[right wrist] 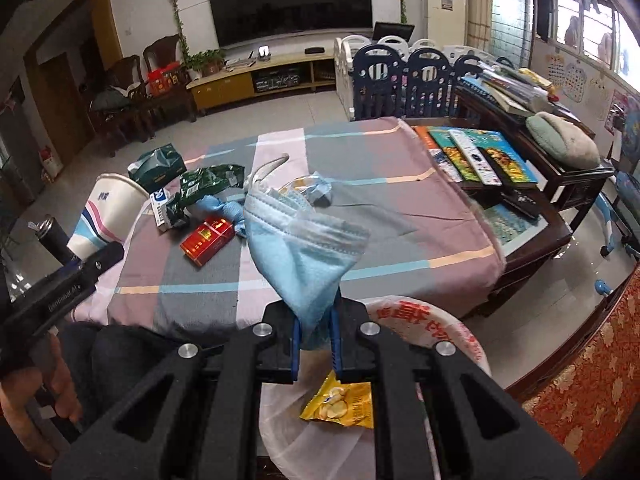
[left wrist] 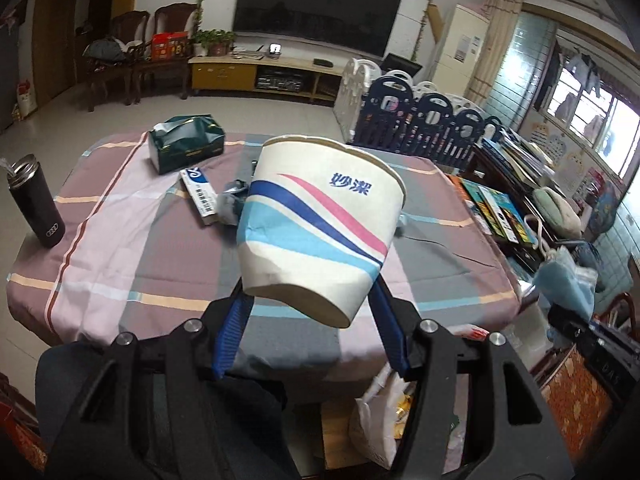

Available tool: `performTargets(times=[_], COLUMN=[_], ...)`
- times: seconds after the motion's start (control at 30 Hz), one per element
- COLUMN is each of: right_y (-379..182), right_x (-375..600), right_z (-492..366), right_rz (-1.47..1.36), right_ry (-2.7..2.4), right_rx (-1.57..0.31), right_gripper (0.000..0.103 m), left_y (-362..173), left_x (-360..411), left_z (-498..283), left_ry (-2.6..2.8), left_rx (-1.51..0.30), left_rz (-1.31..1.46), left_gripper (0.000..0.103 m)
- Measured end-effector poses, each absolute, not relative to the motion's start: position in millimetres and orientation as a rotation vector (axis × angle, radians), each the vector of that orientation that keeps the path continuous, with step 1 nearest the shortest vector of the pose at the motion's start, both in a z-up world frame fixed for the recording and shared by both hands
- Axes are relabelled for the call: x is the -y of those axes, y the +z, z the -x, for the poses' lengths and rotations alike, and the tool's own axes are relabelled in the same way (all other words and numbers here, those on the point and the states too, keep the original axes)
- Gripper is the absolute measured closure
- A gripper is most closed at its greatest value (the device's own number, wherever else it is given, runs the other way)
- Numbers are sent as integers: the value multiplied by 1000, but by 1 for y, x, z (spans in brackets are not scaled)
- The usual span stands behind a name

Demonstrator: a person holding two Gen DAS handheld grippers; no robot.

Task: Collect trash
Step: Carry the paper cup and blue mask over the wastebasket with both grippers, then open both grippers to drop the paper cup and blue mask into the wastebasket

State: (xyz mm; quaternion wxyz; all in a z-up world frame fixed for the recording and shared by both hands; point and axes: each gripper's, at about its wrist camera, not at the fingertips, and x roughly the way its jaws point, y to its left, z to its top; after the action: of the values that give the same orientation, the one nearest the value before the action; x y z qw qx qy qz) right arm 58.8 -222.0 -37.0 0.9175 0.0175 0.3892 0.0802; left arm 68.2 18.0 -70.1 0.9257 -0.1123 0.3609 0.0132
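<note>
My left gripper (left wrist: 310, 304) is shut on a white paper cup (left wrist: 320, 224) with blue and pink stripes, held above the near edge of the table; the cup also shows in the right wrist view (right wrist: 108, 216). My right gripper (right wrist: 316, 320) is shut on a crumpled blue face mask (right wrist: 304, 248), held above an open white plastic bag (right wrist: 424, 320) that holds a yellow snack wrapper (right wrist: 340, 402). On the table lie a red cigarette pack (right wrist: 206, 240), a green wrapper (right wrist: 204, 186), a white-blue box (left wrist: 200, 196) and another blue mask (right wrist: 224, 208).
The table wears a plaid cloth (right wrist: 360, 216). A green tissue pack (left wrist: 186, 148) lies at its far left and a black flask (left wrist: 36, 204) stands at its left edge. A dark side table with books (right wrist: 480, 156) stands to the right. A playpen fence (right wrist: 420, 80) is behind.
</note>
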Motion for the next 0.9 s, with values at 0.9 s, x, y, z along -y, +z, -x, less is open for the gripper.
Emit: performTargets(times=[0.9], right_y=[-68], right_x=[296], right_z=[-33], right_rz=[-35], right_ry=[1], right_rx=[-997], right_gripper=[90], left_y=[-77], left_x=[112], left_z=[-41], left_ry=[-326], left_rx=[-772], left_rz=[-17], left_gripper=[43])
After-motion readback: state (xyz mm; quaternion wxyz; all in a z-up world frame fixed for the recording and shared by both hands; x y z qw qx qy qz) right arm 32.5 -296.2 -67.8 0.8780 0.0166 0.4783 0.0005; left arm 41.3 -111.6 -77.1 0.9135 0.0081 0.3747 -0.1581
